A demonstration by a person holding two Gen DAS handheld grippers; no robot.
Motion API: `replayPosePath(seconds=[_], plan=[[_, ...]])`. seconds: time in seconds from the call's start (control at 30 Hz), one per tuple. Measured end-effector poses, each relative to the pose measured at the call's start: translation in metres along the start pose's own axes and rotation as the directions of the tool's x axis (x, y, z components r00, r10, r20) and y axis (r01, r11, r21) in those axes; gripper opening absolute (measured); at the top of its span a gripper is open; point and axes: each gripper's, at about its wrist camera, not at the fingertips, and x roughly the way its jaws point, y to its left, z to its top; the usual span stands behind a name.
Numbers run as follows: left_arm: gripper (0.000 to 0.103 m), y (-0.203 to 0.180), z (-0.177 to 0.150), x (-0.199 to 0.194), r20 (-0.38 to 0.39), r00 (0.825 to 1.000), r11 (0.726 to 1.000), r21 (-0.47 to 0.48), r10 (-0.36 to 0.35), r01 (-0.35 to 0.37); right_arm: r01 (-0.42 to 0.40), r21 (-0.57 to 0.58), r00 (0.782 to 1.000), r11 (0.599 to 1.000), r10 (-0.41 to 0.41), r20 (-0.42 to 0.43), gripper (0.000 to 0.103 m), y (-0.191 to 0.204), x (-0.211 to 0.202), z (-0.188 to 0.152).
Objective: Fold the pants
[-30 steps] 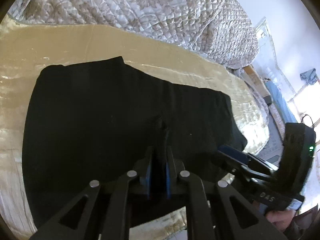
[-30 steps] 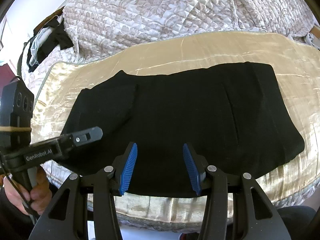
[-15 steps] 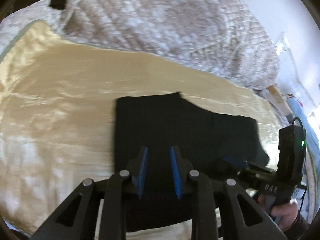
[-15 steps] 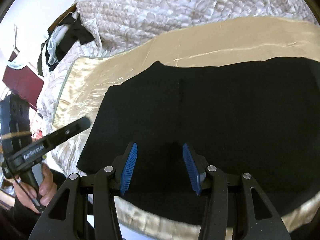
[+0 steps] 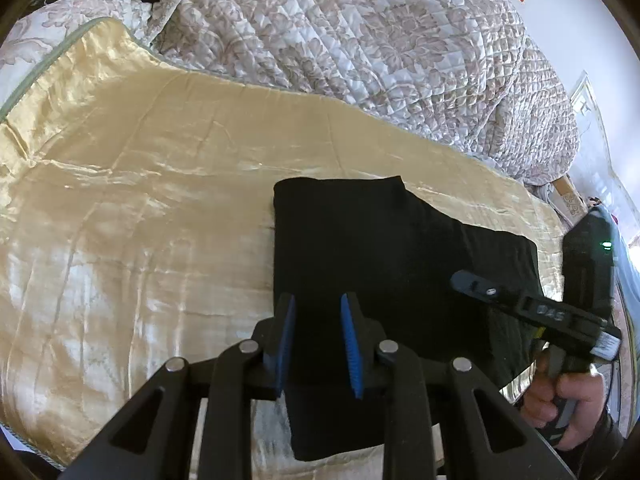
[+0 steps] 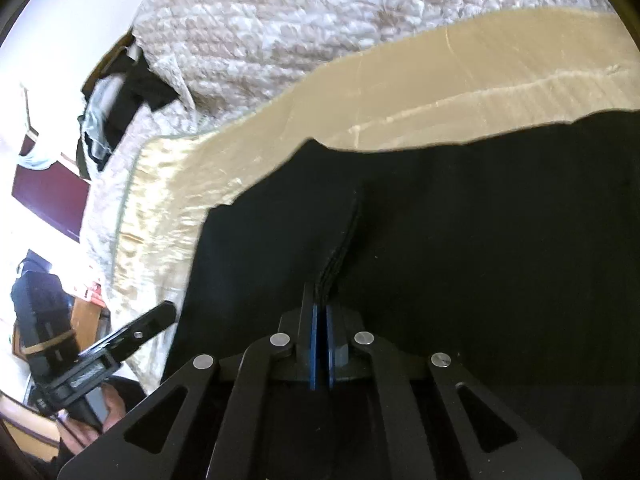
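Two grippers work over black pants (image 5: 384, 264) lying folded on a gold sheet (image 5: 132, 208). Right gripper (image 6: 320, 316) is clamped on a pinched ridge of the fabric; left gripper (image 5: 318, 336) hovers with pads apart above the near edge, gripping nothing

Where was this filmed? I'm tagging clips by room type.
Most likely a bedroom: black pants lie on a gold satin bedspread, with a quilted floral comforter bunched behind and clothes piled at the bed's end.
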Motion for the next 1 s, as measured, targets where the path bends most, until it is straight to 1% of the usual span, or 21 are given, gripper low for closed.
replayPosePath(seconds=[0.07,0.13,0.17,0.23,0.33,0.57,0.63,0.67,0.7,0.77,0.83,0.93,1.0], plan=[[0.026,0.0,0.0,0.001,0.002,1.0,1.0,0.002,-0.002,0.002,0.003,0.006,1.0,1.0,-0.003,0.028,0.002,-0.001,-0.009,0.002],[0.026,0.0,0.0,0.001,0.002,1.0,1.0,-0.001,-0.001,0.001,0.057,0.012,0.998,0.998,-0.057,0.033,0.002,-0.01,-0.011,0.003],[0.026,0.0,0.001,0.002,0.0,1.0,1.0,-0.004,-0.001,0.001,0.065,0.027,0.997,0.998,-0.066,0.026,0.002,-0.014,-0.01,0.003],[0.026,-0.002,0.001,0.004,-0.003,1.0,1.0,-0.005,-0.004,0.004,0.069,0.058,0.998,0.996,-0.069,-0.002,0.002,-0.023,-0.004,-0.001],[0.026,-0.005,0.003,0.006,-0.007,1.0,1.0,0.001,-0.005,0.005,0.085,0.036,0.996,0.996,-0.085,0.012,0.002,-0.019,-0.007,-0.004],[0.026,-0.014,0.014,0.014,-0.013,1.0,1.0,0.025,-0.015,0.015,0.087,0.027,0.996,0.996,-0.087,0.003,0.003,-0.02,-0.008,-0.003],[0.026,-0.016,0.018,0.018,-0.015,1.0,0.999,0.032,-0.017,0.017,0.117,0.018,0.993,0.993,-0.118,0.03,0.003,-0.017,-0.014,0.0],[0.026,-0.017,0.02,0.02,-0.015,1.0,0.999,0.034,-0.016,0.016,0.143,0.01,0.988,0.99,-0.143,0.06,0.003,-0.015,-0.021,0.002],[0.026,-0.018,0.022,0.021,-0.015,1.0,0.999,0.037,-0.015,0.015,0.151,0.005,0.985,0.988,-0.151,0.079,0.003,-0.014,-0.025,0.003],[0.026,-0.019,0.025,0.026,-0.015,1.0,0.999,0.042,-0.017,0.017,0.128,-0.01,0.987,0.992,-0.127,0.098,0.003,-0.012,-0.03,0.005],[0.026,-0.021,0.028,0.032,-0.02,1.0,0.999,0.048,-0.016,0.017,0.117,-0.035,0.989,0.993,-0.113,0.09,0.003,-0.007,-0.028,0.007],[0.026,-0.021,0.027,0.045,-0.053,0.999,0.999,0.05,-0.007,0.009,0.123,-0.064,0.992,0.99,-0.12,0.046,0.003,-0.005,-0.011,0.012],[0.026,-0.022,0.026,0.049,-0.053,0.999,0.998,0.057,-0.002,0.005,0.174,-0.047,0.985,0.984,-0.173,0.011,0.003,-0.01,0.002,0.013]])
